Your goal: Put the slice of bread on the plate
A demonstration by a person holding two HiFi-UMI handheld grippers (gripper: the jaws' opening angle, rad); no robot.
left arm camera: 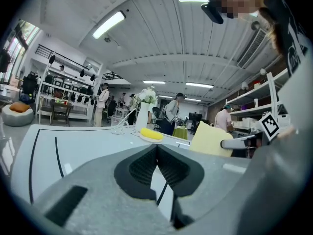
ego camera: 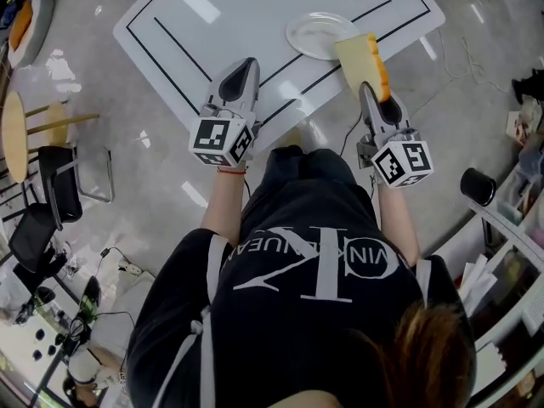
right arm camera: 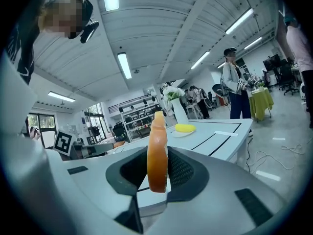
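The right gripper (ego camera: 367, 90) pinches the slice of bread (ego camera: 360, 61) upright by its lower edge, in the air near the plate (ego camera: 304, 37). Released on edge, it could topple off the rim. The left gripper (ego camera: 248, 65) hangs closed, its 2 jaws empty.

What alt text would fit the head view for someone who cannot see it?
From above, a person's right hand-held gripper holds a bread slice near a white plate on a white table. The left hand-held gripper, jaws together, holds nothing.
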